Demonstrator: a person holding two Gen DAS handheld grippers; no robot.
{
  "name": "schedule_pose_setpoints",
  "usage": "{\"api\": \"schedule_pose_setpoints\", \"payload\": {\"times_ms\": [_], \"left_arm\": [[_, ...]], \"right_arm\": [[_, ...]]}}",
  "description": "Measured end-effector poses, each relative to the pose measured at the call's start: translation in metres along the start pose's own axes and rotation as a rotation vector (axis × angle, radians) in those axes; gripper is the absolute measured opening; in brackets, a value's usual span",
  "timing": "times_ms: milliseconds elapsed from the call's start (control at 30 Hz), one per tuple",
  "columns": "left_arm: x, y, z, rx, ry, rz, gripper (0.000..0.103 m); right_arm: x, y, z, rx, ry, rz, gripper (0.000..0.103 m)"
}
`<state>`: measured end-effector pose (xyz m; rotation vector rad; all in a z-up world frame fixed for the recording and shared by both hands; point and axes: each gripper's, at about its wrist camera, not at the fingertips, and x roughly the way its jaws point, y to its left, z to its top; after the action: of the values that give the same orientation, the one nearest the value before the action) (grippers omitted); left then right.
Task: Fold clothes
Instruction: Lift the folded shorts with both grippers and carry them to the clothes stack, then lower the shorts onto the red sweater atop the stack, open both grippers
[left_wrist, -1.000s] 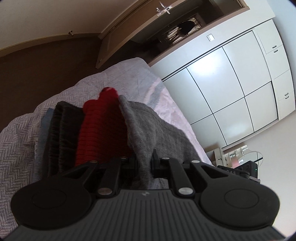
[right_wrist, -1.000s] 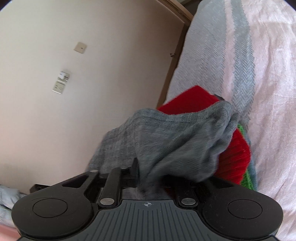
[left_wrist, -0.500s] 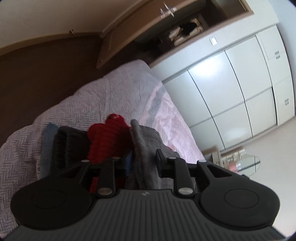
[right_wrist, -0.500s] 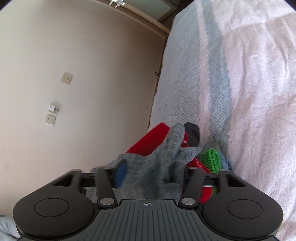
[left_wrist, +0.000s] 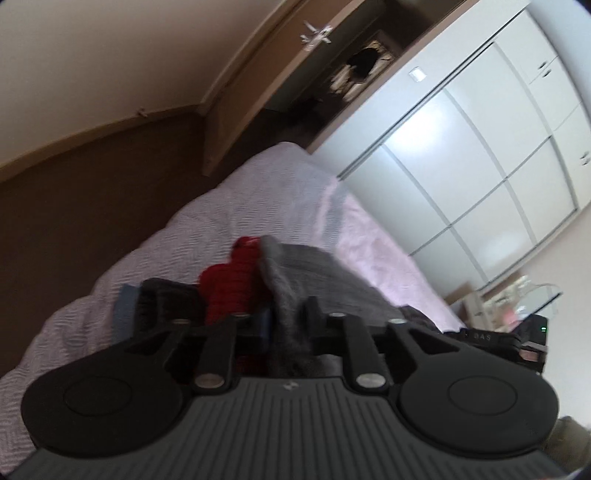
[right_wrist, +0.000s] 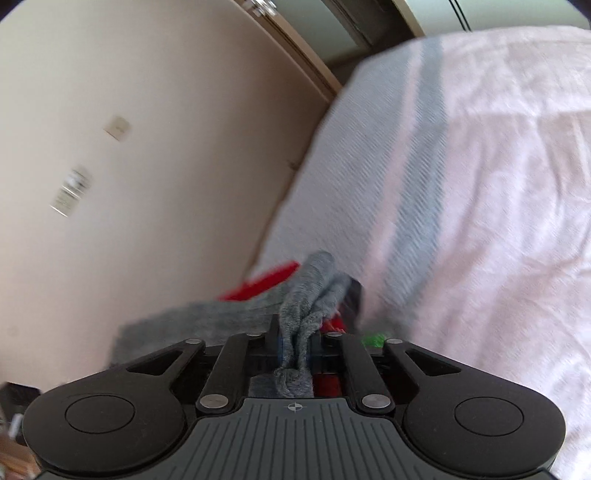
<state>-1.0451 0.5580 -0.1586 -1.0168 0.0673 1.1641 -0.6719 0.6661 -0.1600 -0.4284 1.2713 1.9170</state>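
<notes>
A grey knit garment (left_wrist: 314, 273) stretches between both grippers above the bed. My left gripper (left_wrist: 288, 321) is shut on one edge of it, the cloth bunched between the fingers. My right gripper (right_wrist: 295, 343) is shut on another bunched edge of the grey garment (right_wrist: 310, 291). Just beyond the held cloth sits a stack of folded clothes: a red knit (left_wrist: 232, 288), a dark one (left_wrist: 166, 299) and a blue one (left_wrist: 123, 314). In the right wrist view the red knit (right_wrist: 266, 282) and a green piece (right_wrist: 373, 339) peek out behind the grey cloth.
The bed's pale pink and grey-striped cover (right_wrist: 461, 184) spreads under everything. White wardrobe doors (left_wrist: 461, 177) stand past the bed's far side, with an open brown door (left_wrist: 258, 85) beyond. A beige wall (right_wrist: 129, 147) with a socket runs along the other side.
Both grippers have pulled back and up from the stack, drawing the grey garment along. The right gripper's bunch of cloth has narrowed between its fingers. The stack looks smaller and lower in both views.
</notes>
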Motion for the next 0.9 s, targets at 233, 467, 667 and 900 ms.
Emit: {"api": "schedule_pose_setpoints", "payload": {"times_ms": [233,467,667,900], "left_arm": [[-0.031,-0.020,0.012,0.054,-0.056,0.167,0.022],[-0.060,-0.101,-0.007,0.320,-0.015,0.131,0.009],[-0.033,-0.107,-0.049,0.421,0.114,0.235,0.007],[-0.061,-0.108,-0.048,0.354,0.044,0.286,0.007]], "right_arm": [[-0.035,0.027,-0.010,-0.153,-0.173,-0.221,0.067],[-0.064,0.084,-0.059,-0.356,-0.196,-0.118,0.067],[-0.013,0.094,-0.097,-0.432,-0.038,-0.163,0.067],[-0.040,0.103,-0.114,-0.416,-0.066,-0.192,0.067]]}}
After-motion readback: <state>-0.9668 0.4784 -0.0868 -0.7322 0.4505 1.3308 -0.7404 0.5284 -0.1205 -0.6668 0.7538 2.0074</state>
